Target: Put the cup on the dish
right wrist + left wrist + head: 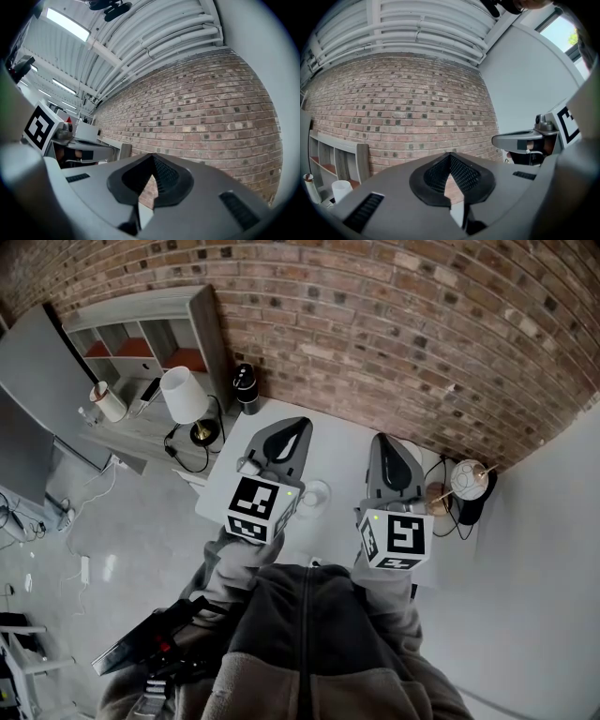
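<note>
In the head view a small clear glass cup (315, 494) stands on the white table (337, 442), between my two grippers. I cannot make out a dish in any view. My left gripper (296, 424) hovers left of the cup, shut with nothing in it. To the cup's right, my right gripper (385, 439) is also shut and empty. Both gripper views tilt up at the brick wall, so neither shows the table or the cup. The jaws of the left gripper (450, 155) meet at the tip. Those of the right gripper (152, 157) do the same.
A brick wall (403, 324) runs behind the table. A white-shaded lamp (185, 395) and a black speaker (247, 388) stand at the table's far left, beside a grey shelf unit (141, 334). A round white object (468, 479) and a brownish item (437, 495) sit at the right edge.
</note>
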`<state>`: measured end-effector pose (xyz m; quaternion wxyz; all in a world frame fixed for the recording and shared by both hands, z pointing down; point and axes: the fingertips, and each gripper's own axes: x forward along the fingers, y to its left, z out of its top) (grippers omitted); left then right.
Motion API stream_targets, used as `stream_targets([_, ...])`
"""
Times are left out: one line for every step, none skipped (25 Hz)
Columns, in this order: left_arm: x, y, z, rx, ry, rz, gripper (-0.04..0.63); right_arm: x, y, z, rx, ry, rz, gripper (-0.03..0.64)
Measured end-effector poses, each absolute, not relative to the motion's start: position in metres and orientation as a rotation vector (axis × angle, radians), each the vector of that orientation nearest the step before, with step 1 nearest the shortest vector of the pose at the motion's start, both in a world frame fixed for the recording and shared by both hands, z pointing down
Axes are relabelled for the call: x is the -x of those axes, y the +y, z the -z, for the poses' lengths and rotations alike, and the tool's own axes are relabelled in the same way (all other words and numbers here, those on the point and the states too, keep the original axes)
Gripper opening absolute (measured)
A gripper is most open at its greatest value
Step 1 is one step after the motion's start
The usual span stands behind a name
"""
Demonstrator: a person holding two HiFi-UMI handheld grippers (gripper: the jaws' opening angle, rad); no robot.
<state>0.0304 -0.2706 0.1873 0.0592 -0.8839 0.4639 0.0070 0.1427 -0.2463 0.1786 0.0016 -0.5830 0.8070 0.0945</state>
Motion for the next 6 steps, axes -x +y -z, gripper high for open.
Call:
stream_targets([-0.0304, -0.2704, -0.1881, 2.678, 1.407, -0.019, 0.005, -0.1428, -0.246, -0.1794, 1.829, 2.534, -0.295, 0.001])
stream_targets([-0.0304, -0.2702, -0.1885, 2.681, 1.409, -0.019, 0.005, -0.143, -0.2459, -0.1798, 1.83, 2.536, -0.294, 0.0])
stream_targets([-0.0305, -0.2701, -0.1884, 2.684, 1.41, -0.02, 0.005, -0.1431, -0.2458, -0.1799, 1.83, 2.537, -0.295, 0.0])
stream_targets([-0.0305, -0.2699, -0.1881, 2.686, 1.41, -0.022, 0.005, -0.1431, -0.2457, -0.18, 1.83, 2.539, -0.295, 0.0])
stream_targets([-0.0305, -0.2696, -0.1876, 2.689, 1.411, -0.025, 0.005, -0.1432, -0.2457, -0.1799, 1.829, 2.54, -0.296, 0.0])
stream_targets([-0.0305, -0.2694, -0.1872, 2.691, 1.411, -0.028, 0.005, -0.1432, -0.2457, -0.1799, 1.829, 2.542, -0.296, 0.0])
